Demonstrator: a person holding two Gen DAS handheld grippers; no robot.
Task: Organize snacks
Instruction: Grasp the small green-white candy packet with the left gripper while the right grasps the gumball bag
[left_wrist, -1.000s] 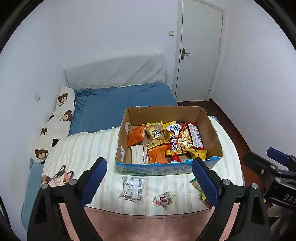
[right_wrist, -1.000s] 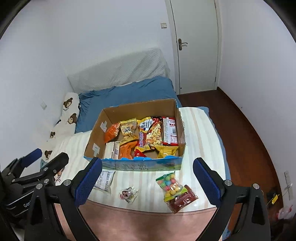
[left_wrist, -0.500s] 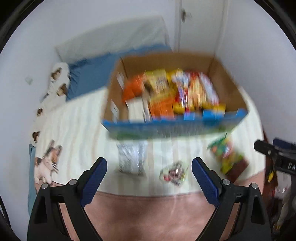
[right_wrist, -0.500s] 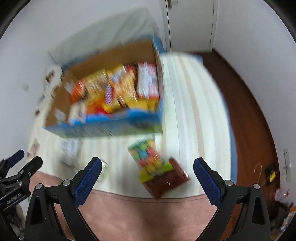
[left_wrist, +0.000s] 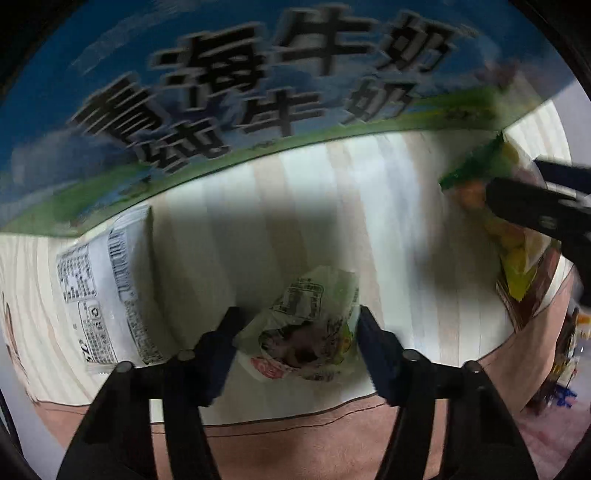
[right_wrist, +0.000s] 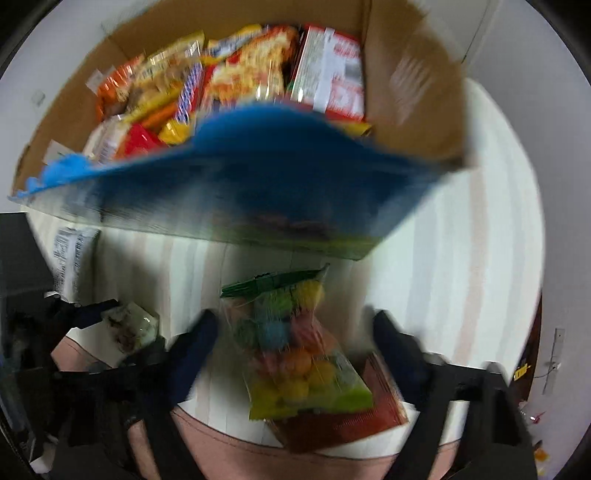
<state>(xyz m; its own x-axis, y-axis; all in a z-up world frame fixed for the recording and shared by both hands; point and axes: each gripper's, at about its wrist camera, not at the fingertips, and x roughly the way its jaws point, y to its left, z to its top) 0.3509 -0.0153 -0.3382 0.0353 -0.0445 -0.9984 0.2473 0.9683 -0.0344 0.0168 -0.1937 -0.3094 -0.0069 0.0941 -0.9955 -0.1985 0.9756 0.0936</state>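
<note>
left wrist view: the left tool (left_wrist: 297, 332) is straddling the small snack pouch (left_wrist: 306, 332) near the front edge of the bed (left_wrist: 388, 206), jaws partly open with a pad just beside each side of it; no squeeze is showing yet.
left wrist neighbours: the white packet (left_wrist: 107, 291) is lying toward the left, its far end touching the box front (left_wrist: 258, 92); the right tool (left_wrist: 539, 210) is reaching in at the right edge over the candy bag (left_wrist: 513, 254).
left wrist risk: the pouch is looking thin and slick, so closing too high is likely pinching only film and letting it slip, or dragging it off the front edge.
right wrist view: the right tool (right_wrist: 291, 332) is hanging wide open around the candy bag (right_wrist: 295, 347), which is lying on the dark red packet (right_wrist: 354, 413) at the bed's front edge, just before the box (right_wrist: 413, 92) of snacks.
right wrist risk: the round candies are likely shifting under the pads, and a low grip is liable to catch the red packet too; blur is hiding whether the pads are touching.
</note>
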